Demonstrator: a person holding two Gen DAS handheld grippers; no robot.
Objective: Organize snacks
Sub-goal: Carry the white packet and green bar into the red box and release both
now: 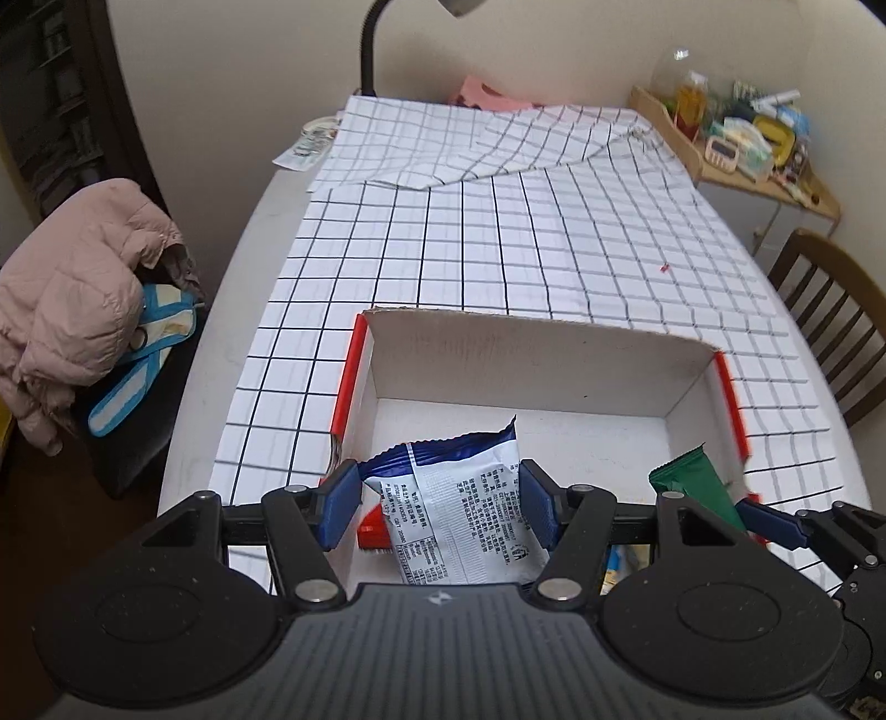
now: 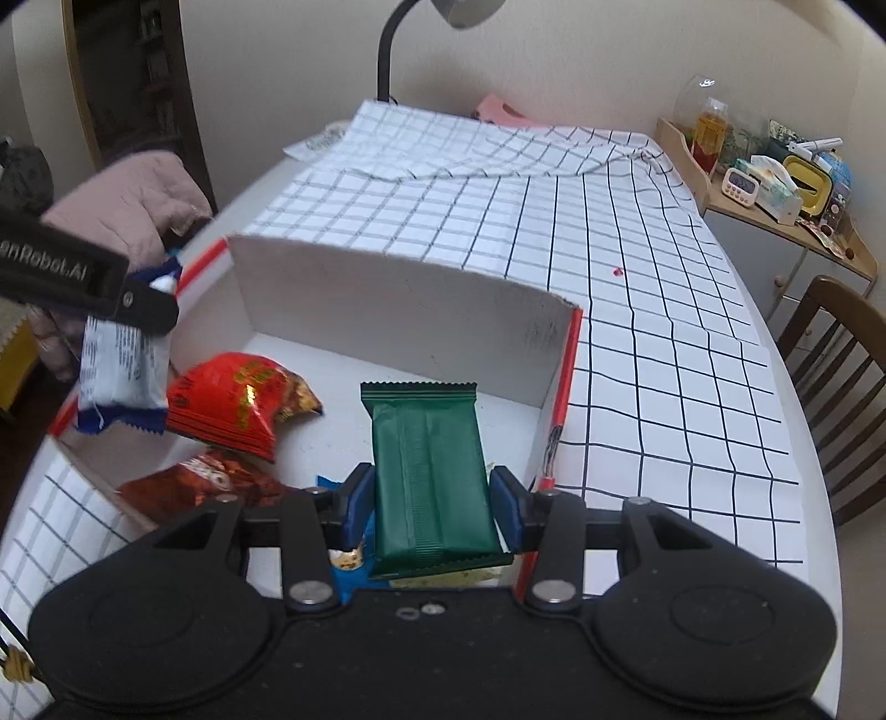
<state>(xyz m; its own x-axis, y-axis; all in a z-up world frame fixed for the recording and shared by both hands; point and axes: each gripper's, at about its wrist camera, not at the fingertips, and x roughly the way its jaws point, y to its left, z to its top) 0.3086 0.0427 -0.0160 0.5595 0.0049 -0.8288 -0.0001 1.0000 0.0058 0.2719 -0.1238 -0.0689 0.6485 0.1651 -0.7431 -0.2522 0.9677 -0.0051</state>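
In the left wrist view, the left gripper (image 1: 440, 507) holds a blue and white snack packet (image 1: 465, 509) between its two blue pads, which press on both sides of the packet. The packet hangs over the open cardboard box (image 1: 531, 354), above its white floor. Under the packet, inside the box, a small red piece (image 1: 372, 529) shows. At the right side of the box the right gripper (image 1: 775, 523) comes in with a green packet (image 1: 695, 487); its far pad is hidden. The box stands on a checked tablecloth (image 1: 554, 238). Left of the box, off the table, a pink jacket (image 1: 77, 288) lies on a chair. Beyond the box a black lamp neck (image 1: 368, 50) rises, and far right of the box a wooden shelf (image 1: 742, 160) carries small items.

In the right wrist view, the right gripper (image 2: 423, 504) grips the green packet (image 2: 429, 476) at its two long edges, above the near right part of the box (image 2: 387, 310). Inside the box, left of the green packet, lie a red snack bag (image 2: 238, 404) and a darker red bag (image 2: 205, 484). Over the left edge of the box the left gripper (image 2: 133, 302) holds the blue and white packet (image 2: 119, 371), which partly covers the red bag. Right of the box stands a wooden chair (image 2: 830, 354).
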